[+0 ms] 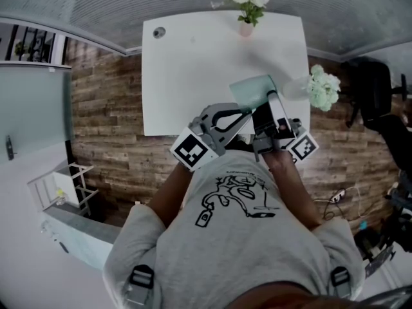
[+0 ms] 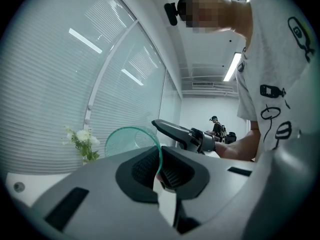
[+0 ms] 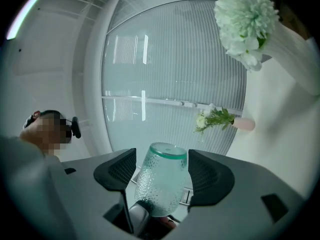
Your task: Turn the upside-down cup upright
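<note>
Left claw (image 2: 159, 170): closed tight on the thin rim wall of a clear, green-tinted, dimpled glass cup (image 3: 161, 184). One ribbed pad sits inside the mouth and the other outside, both pressing the glass. The cup's round mouth shows just left of the pads.

Right claw (image 3: 159, 170): jaws stand well apart with the cup's body between them. A gap shows beside each pad, so it grips nothing. The cup's green-ringed end points away from this claw; its near end meets the left claw's tip just below.

Cup, position: tipped off upright, between the two claws, over the near right part of the counter.

Cube with square black-and-white markers (image 1: 193, 150): behind the left claw. A like cube (image 1: 302, 147) sits behind the right claw.

White rectangular counter (image 1: 193, 76): below and ahead of both claws.

Small pink vase of white flowers (image 1: 246, 26): at the counter's far edge, well beyond the claws.

Second bunch of white flowers (image 1: 322, 89): near the right claw, to its right.

Grey printed T-shirt (image 1: 238, 237): on the person, behind both claws.

Wood-plank floor (image 1: 109, 121): left of the counter.
</note>
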`<state>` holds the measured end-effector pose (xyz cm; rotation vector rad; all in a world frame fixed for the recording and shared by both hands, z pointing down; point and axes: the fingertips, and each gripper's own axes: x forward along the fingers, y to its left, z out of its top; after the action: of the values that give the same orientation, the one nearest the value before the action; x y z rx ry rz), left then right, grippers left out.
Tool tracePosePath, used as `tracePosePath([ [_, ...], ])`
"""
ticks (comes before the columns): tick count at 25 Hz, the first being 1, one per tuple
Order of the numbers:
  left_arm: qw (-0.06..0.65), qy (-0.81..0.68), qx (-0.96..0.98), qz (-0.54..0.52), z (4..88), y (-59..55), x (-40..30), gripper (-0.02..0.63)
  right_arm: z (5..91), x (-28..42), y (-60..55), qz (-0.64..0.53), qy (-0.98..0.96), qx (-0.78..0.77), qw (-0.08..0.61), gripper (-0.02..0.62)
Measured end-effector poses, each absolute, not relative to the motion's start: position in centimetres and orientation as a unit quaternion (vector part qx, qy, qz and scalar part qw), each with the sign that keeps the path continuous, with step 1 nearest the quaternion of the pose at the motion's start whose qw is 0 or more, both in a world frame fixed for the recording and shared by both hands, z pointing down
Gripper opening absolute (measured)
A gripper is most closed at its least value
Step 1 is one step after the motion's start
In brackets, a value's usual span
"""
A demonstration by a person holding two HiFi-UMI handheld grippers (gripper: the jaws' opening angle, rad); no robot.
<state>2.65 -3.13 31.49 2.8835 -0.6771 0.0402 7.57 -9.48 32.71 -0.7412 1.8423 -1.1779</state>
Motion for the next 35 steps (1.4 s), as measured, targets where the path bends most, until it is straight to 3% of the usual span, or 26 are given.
tracePosePath([
  [12, 0.089, -0.237, 0.967, 0.015, 31.5, -3.8, 1.2, 0.015, 30.7, 6.8, -8.7, -0.309, 0.849, -0.352, 0.244, 0.327],
  [26, 0.092, -0.248, 0.964, 0.031, 32.3, -4.6, 0.1, 0.015, 29.0, 3.7, -6.8, 0.026, 0.941, -0.334, -0.035, 0.327],
  [30, 0.087, -0.247, 0.964, 0.035, 32.5, -4.7, 0.1, 0.014, 30.4, 3.5, -6.2, 0.110, 0.932, -0.314, -0.142, 0.327],
  [35, 0.087, -0.244, 0.965, 0.040, 32.7, -4.7, 0.2, 0.015, 30.8, 2.8, -6.1, 0.204, 0.912, -0.291, -0.207, 0.327],
])
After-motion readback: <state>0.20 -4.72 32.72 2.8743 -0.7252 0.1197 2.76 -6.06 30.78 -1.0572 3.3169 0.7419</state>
